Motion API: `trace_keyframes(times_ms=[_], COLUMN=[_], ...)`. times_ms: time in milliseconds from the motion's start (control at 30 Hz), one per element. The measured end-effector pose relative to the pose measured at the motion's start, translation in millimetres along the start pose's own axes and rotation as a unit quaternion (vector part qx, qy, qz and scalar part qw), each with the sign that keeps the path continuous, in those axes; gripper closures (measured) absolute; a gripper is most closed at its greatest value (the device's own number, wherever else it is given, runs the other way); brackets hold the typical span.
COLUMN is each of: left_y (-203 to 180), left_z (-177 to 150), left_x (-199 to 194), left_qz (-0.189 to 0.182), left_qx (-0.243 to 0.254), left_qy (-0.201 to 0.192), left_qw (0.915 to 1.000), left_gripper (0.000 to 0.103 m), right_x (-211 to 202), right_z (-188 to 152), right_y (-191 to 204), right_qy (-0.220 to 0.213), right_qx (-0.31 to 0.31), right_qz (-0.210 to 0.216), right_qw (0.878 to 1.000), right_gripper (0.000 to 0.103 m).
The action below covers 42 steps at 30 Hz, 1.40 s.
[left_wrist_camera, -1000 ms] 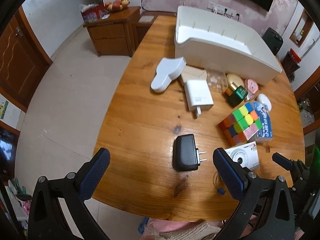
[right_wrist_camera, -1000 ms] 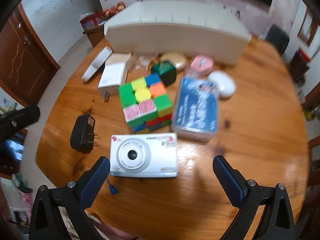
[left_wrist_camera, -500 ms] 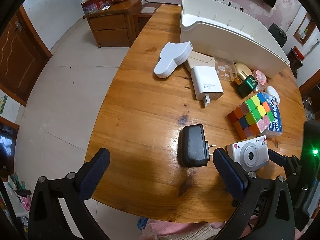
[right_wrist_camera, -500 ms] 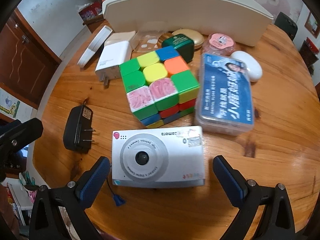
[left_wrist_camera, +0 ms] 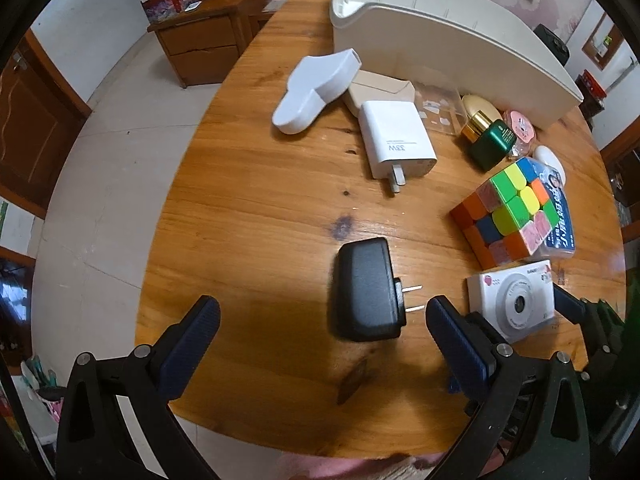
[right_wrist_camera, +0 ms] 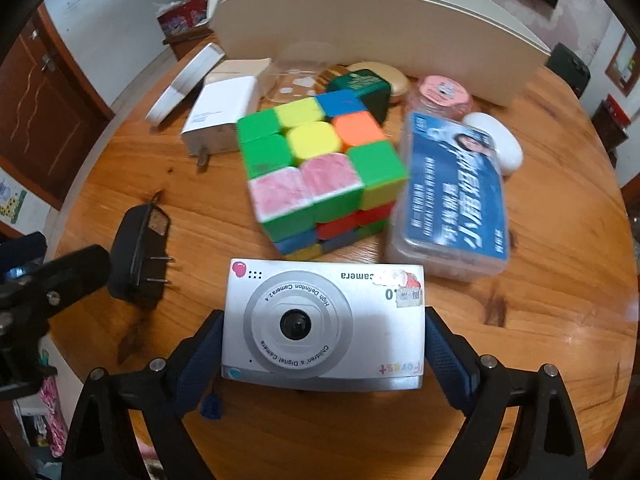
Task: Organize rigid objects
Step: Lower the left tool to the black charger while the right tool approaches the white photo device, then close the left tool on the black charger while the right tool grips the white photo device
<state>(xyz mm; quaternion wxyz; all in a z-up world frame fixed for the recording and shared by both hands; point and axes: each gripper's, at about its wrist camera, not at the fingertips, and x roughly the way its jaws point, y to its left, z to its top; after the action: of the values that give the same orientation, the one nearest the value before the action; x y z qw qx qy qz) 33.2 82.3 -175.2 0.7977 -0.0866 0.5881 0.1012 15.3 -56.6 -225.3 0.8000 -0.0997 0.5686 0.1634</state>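
A silver children's camera (right_wrist_camera: 320,320) lies lens up on the wooden table (left_wrist_camera: 260,200), between the fingers of my right gripper (right_wrist_camera: 322,322). Its jaws are closing and both blue pads touch the camera's short sides. The camera (left_wrist_camera: 512,304) also shows at the right of the left wrist view. My left gripper (left_wrist_camera: 322,308) hangs open over a black plug adapter (left_wrist_camera: 366,288), which lies flat between its fingers, nearer the right one, untouched. Behind stand a colourful puzzle cube (right_wrist_camera: 316,164) and a long white bin (left_wrist_camera: 440,40).
A white charger (left_wrist_camera: 396,140), a white shoe-shaped piece (left_wrist_camera: 316,88), a green jar (left_wrist_camera: 492,142), a pink-lidded pot (right_wrist_camera: 440,90), a white oval case (right_wrist_camera: 500,140) and a blue-labelled clear box (right_wrist_camera: 456,196) crowd the space before the bin. The table's near edge lies close below both grippers.
Both grippers have sunk toward the table. The right one moved over the camera and its fingers drew in against the camera's sides. The left one stays open, now lower over the black adapter.
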Motion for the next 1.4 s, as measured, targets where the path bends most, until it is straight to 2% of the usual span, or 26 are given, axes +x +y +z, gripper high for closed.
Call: trace_keyframes(times_ms=[167,300,500,633,900,967,1067,1233,1400], left_y=[2,11,22,23,9,3,-7,-22,-14], left_z=[9,13,11,8,1,-7,-11,-9,-12], left_x=[6,12,22,28,34,35,36,30,26], left_qz=[0.01,-0.01,-0.008,-0.012,-0.015,-0.017,-0.018,0.0,-0.008], left_qx=[-0.03,-0.079,-0.129,-0.151,-0.157,-0.159,-0.159,-0.147,-0.16], left_qy=[0.004,0.032,0.069,0.086,0.109,0.111,0.108,0.093,0.097], left_qw=[0.9995,0.9963,0.9893,0.9847,0.9815,0.9809,0.9812,0.9847,0.9823], left_gripper=[0.001,0.002,0.007,0.007,0.008,0.011,0.017,0.017,0.018], right_x=[-1,2,3,1,-2,-2,-3,-4,-6], right_z=[0,-3,-2,-4,-3,-3,-5,-8,-9], right_y=[3,1,-6,-15,-30,-33,-39,-47,-51], right_qy=[-0.001,-0.002,-0.005,-0.007,-0.012,-0.013,-0.014,-0.017,-0.018], right_qx=[0.003,-0.002,-0.003,-0.006,-0.007,-0.006,-0.005,0.002,0.002], right_qz=[0.003,0.003,0.01,0.017,0.034,0.038,0.039,0.043,0.045], right_qw=[1.0,1.0,1.0,1.0,0.999,0.999,0.999,0.999,0.999], right_gripper=[0.01,0.01,0.01,0.01,0.01,0.01,0.01,0.01,0.01])
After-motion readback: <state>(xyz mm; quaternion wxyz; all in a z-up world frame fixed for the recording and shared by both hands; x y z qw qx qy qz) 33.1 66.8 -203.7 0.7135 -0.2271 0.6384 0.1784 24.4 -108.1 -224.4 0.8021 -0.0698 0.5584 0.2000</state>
